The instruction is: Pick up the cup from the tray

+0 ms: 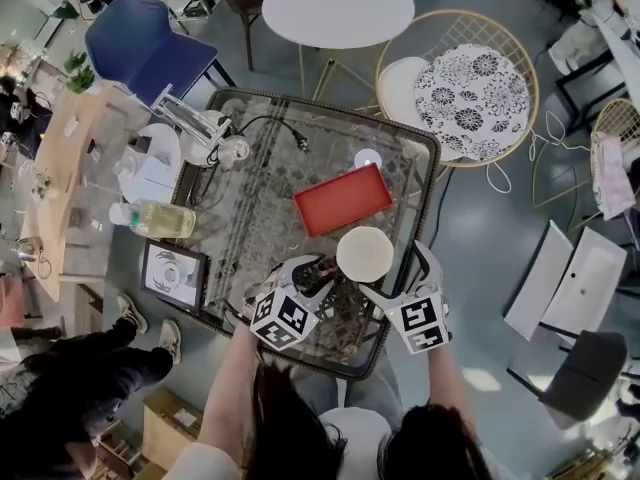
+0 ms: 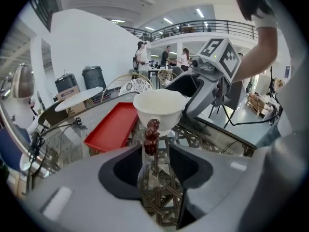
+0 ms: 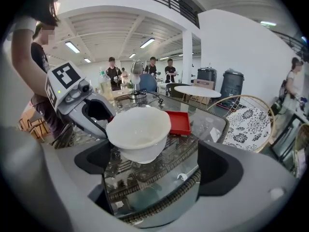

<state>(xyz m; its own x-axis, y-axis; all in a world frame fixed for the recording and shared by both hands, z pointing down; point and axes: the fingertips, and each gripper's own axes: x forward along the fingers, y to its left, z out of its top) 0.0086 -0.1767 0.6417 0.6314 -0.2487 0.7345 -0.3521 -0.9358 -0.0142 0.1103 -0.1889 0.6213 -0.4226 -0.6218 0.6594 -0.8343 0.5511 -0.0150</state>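
One white cup stands on the glass table just off the red tray in the head view, unlifted, I judge; the left gripper view shows my left claw clamped on a berry skewer before it; the right gripper view shows my right claw spread empty, cup just ahead.

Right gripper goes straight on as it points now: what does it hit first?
The cup, just ahead of the open right gripper and slightly left of its centre line; exact depth is unclear. The red tray lies further beyond.
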